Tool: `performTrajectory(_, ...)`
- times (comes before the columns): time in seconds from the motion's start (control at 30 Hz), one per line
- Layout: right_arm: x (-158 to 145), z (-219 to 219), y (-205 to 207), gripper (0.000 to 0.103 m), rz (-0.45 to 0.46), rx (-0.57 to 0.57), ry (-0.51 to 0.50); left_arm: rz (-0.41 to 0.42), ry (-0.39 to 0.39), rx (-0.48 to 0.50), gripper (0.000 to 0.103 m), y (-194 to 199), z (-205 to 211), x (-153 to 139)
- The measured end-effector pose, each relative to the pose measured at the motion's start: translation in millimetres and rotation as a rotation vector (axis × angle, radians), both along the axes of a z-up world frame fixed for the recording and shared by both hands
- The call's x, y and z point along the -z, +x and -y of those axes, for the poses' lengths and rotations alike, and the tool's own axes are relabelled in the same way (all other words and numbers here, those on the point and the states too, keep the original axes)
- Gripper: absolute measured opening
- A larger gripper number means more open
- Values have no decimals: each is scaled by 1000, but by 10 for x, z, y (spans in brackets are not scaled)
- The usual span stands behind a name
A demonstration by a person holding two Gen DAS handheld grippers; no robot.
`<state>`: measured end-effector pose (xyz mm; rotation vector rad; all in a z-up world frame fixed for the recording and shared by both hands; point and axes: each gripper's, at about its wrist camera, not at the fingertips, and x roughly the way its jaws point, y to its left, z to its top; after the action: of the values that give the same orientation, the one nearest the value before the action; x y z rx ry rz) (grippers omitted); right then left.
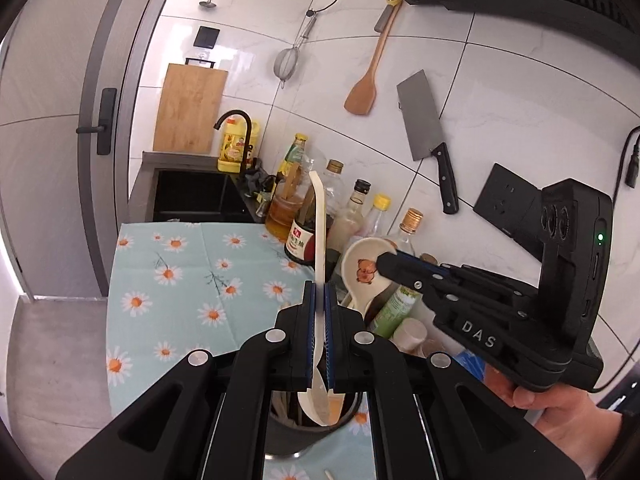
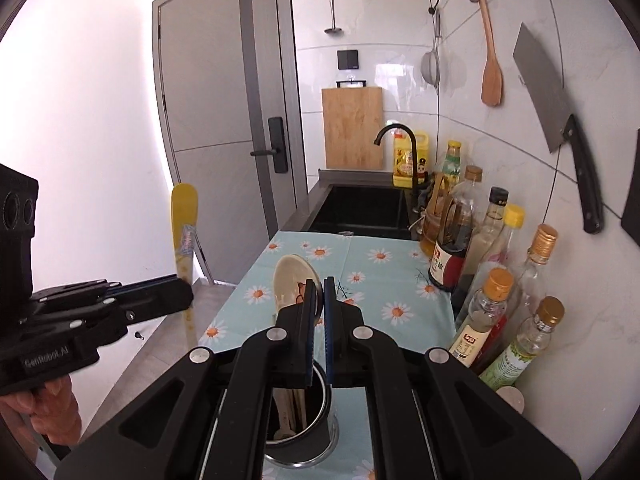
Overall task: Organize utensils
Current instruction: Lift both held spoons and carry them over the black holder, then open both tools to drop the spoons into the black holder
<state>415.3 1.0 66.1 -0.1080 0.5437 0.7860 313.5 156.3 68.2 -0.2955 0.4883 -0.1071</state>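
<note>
My left gripper is shut on a pale yellow spoon, seen edge-on, with its handle pointing up and its bowl hanging over a dark utensil holder. To its right, my right gripper is shut on a cream ceramic spoon with a bear picture. In the right wrist view the right gripper pinches that ceramic spoon by the edge of its bowl, above the holder, which has several utensils inside. At the left, the left gripper carries the yellow spoon upright.
A daisy-print cloth covers the counter. Sauce and oil bottles line the tiled wall on the right. A cleaver, a wooden spatula and a strainer hang there. Behind are a black sink, a cutting board and a door.
</note>
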Motion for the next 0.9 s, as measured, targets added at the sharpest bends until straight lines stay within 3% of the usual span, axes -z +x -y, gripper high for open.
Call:
performTrajectory(0.33, 203, -129, 195, 5, -32, -10, -42, -13, 56, -21, 3, 211, 8, 243)
performTrajectory(0.8, 464, -151, 123, 5, -79, -19, -71, -112, -21, -13, 4, 269, -58, 693)
performTrajectory(0.83, 473, -139, 123, 6, -90, -19, -65, -120, -36, -14, 5, 268, -71, 713)
performTrajectory(0.9, 478, -105, 122, 18, -104, -2, -58, -137, -107, -17, 21, 241, -144, 772)
